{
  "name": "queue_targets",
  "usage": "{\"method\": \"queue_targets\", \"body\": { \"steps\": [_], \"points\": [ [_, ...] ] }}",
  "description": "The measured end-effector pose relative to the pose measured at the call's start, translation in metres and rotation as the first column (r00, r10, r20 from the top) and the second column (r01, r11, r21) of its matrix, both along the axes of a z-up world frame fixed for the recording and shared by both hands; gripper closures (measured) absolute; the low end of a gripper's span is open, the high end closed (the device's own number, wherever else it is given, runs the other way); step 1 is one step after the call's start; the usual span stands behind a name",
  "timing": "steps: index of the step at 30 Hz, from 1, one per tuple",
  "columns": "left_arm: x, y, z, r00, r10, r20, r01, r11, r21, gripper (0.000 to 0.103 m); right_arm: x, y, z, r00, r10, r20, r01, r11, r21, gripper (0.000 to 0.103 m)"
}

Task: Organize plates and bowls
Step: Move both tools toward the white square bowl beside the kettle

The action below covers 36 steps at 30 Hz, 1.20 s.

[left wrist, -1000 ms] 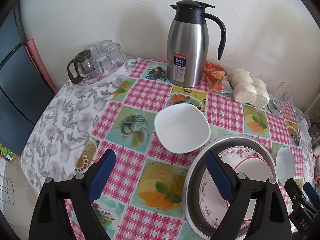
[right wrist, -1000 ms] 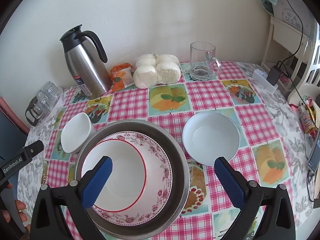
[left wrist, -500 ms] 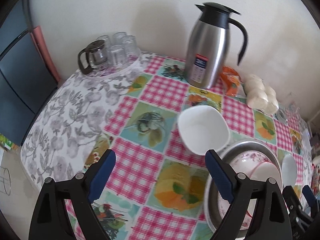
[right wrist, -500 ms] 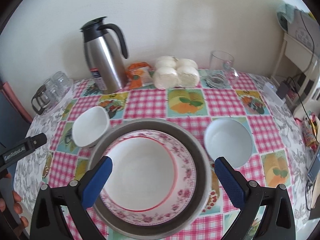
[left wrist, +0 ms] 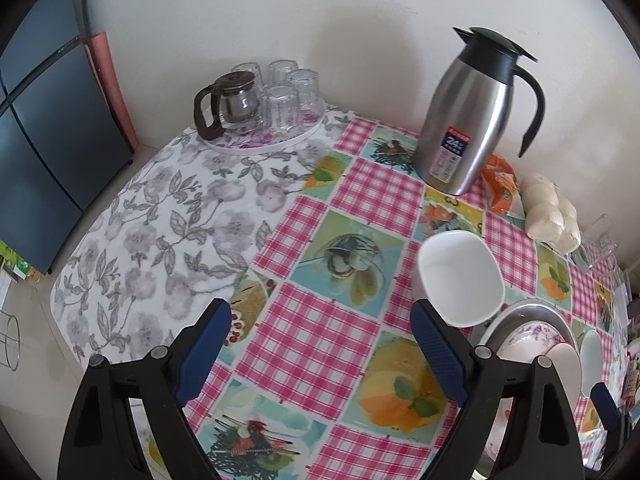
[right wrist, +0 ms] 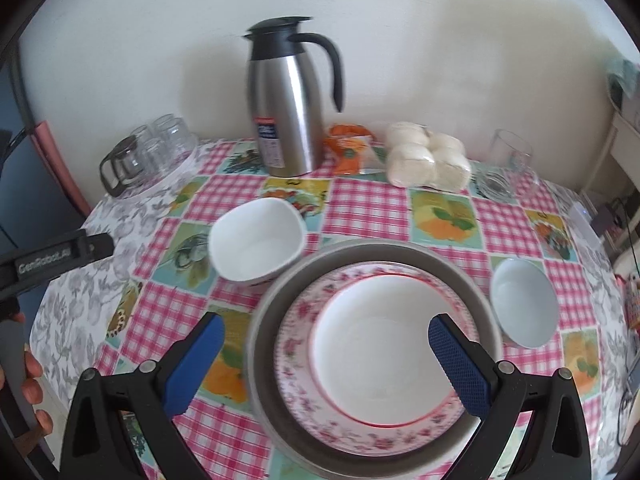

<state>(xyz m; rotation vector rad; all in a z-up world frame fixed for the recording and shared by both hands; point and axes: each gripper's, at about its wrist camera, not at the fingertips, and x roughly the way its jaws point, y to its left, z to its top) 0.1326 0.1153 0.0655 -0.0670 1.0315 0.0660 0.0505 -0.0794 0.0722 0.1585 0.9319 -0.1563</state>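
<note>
Steel rim of the metal basin (left wrist: 520, 310) is showing near the table's right edge in the left wrist view, the square white bowl (left wrist: 460, 276) touching it, while the left gripper (left wrist: 320, 354) is hanging wide open and empty; a careless sweep risks knocking the bowl into the thermos (left wrist: 472, 116). In the right wrist view the right gripper (right wrist: 326, 362) is gaping empty over the floral plate (right wrist: 304, 360) and white plate (right wrist: 384, 340) stacked in the basin, the round bowl (right wrist: 524, 308) just right of it; a one-sided pinch is likely tipping the stack

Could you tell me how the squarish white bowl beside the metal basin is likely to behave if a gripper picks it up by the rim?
The squarish white bowl looks like glazed ceramic, so it is probably rigid, breakable if dropped, and slippery against the pads. It appears empty, so likely fairly light. Its wall slopes outward, so a rim pinch may slide upward unless the jaws close squarely.
</note>
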Motion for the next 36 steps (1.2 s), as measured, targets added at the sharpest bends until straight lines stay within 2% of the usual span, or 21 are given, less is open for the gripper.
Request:
{"method": "queue_targets", "body": {
  "steps": [5,14,23,25,26,29,36],
  "points": [
    [0.005,0.016,-0.007,1.0,0.021,-0.015,-0.022,1.0,-0.02,0.012,0.008,0.029,-0.006,0.998,0.06,0.005,-0.06,0.998,-0.022,0.0],
    [0.014,0.038,-0.025,0.996,0.08,-0.031,-0.082,0.994,-0.078,0.012,0.019,0.05,-0.019,0.997,0.081,0.004,-0.081,0.997,0.001,0.0],
    [0.019,0.037,-0.033,0.998,0.068,0.016,-0.065,0.987,-0.145,0.012,0.022,0.041,-0.016,0.997,0.046,0.055,-0.05,0.997,0.058,0.0],
    [0.019,0.036,-0.032,0.997,0.068,0.047,-0.06,0.984,-0.166,0.008,0.023,0.039,-0.015,0.997,0.041,0.06,-0.045,0.997,0.07,0.0],
    [0.019,0.035,-0.031,0.995,0.07,0.069,-0.057,0.983,-0.173,0.001,0.024,0.038,-0.014,0.997,0.046,0.065,-0.051,0.996,0.078,0.0],
    [0.021,0.031,-0.027,0.99,0.069,0.121,-0.046,0.982,-0.184,0.0,0.028,0.034,-0.014,0.997,0.041,0.065,-0.047,0.994,0.097,0.0],
    [0.03,0.024,-0.035,0.996,0.022,0.086,-0.002,0.975,-0.221,0.0,0.047,0.015,-0.003,0.998,-0.018,0.055,0.012,0.995,0.098,0.0]
  ]
}}
